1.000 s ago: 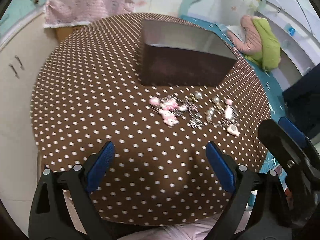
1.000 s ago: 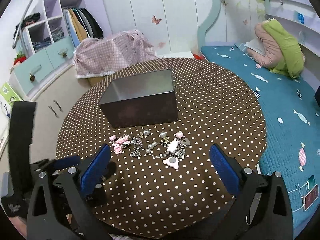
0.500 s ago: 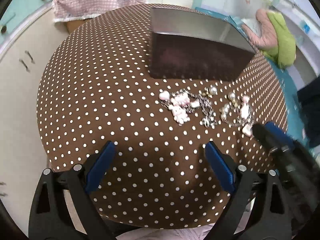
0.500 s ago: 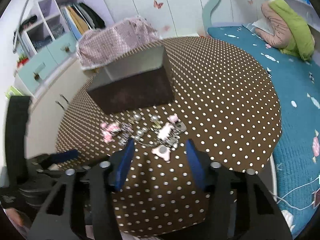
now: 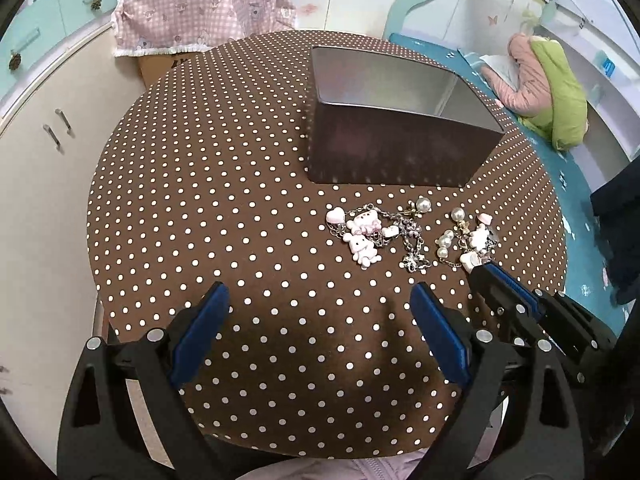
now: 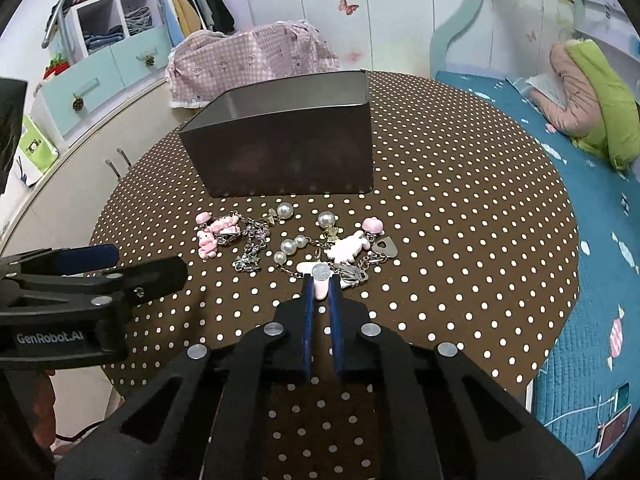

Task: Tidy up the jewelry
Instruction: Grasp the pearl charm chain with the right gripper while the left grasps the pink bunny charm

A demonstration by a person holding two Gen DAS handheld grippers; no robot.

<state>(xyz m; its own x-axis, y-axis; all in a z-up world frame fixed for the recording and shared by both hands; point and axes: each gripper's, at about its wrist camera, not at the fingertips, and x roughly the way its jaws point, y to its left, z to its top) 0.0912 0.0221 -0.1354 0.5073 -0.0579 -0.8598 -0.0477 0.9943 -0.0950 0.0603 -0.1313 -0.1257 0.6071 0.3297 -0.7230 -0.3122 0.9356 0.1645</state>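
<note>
Two grippers work over the round polka-dot table (image 5: 200,184): the right gripper (image 6: 320,286) has its blue pads pinched on a pale pink charm (image 6: 319,285) at the near end of the jewelry pile (image 6: 296,242). That pile lies between the table's near edge and the dark metal box (image 6: 288,152), just in front of the box. Nearer the table's front edge, the left gripper (image 5: 320,312) hangs with fingers spread wide, gripping nothing.

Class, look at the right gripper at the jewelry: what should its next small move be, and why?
Probably a short lift. The right gripper is shut on the pale pink charm at the near edge of the jewelry pile, while the open metal box waits behind. Lifting gently should show whether its chain drags neighbouring pieces.
</note>
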